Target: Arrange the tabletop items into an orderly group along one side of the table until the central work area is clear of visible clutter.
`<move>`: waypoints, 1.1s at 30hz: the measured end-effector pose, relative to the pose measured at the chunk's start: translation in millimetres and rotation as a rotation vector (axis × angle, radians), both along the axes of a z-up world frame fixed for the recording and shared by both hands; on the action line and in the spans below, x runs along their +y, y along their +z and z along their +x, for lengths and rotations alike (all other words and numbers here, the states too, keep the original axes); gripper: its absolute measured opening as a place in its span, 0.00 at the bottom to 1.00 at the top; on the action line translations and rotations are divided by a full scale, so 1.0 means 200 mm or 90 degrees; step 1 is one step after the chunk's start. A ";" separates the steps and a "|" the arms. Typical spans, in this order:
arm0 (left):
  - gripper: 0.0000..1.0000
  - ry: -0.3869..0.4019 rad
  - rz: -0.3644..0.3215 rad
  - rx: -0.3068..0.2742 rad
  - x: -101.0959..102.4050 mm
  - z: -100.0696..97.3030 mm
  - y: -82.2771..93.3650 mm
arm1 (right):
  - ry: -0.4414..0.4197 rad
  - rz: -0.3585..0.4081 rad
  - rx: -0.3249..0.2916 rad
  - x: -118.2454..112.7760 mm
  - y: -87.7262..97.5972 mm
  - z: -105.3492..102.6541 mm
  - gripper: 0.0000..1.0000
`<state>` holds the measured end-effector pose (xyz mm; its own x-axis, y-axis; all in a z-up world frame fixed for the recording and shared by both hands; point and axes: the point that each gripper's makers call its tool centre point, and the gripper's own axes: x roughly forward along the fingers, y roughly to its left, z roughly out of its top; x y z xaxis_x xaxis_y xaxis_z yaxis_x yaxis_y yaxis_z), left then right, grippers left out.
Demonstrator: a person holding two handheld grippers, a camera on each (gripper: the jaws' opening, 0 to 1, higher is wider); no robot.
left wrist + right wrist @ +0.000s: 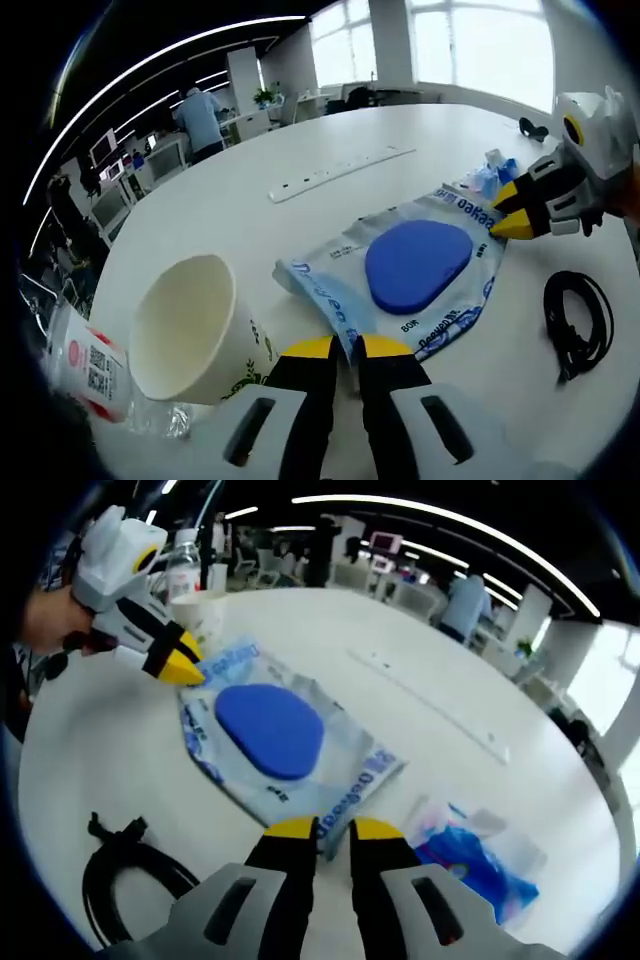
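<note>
A flat wet-wipes packet (440, 310) with a blue oval lid (418, 265) lies on the white table (250, 230). My left gripper (348, 348) is shut on its near corner. My right gripper (512, 210) comes in from the right and pinches the far corner. In the right gripper view the same packet (345, 750) runs between my right gripper's (333, 830) shut jaws, while the left gripper (183, 666) holds the far end at upper left.
A paper cup (185, 325) and a plastic bottle (85, 365) sit left of the packet. A coiled black cable (578, 320) lies on the right. A small blue packet (470, 855) and a white power strip (340, 172) also rest on the table. A person (200, 115) stands far back.
</note>
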<state>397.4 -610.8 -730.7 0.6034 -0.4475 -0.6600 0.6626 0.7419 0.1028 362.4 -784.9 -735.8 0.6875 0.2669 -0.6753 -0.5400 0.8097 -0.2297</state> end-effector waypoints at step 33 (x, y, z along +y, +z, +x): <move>0.26 -0.006 -0.011 -0.030 -0.03 -0.07 0.12 | -0.015 0.011 -0.028 0.00 0.14 -0.07 0.20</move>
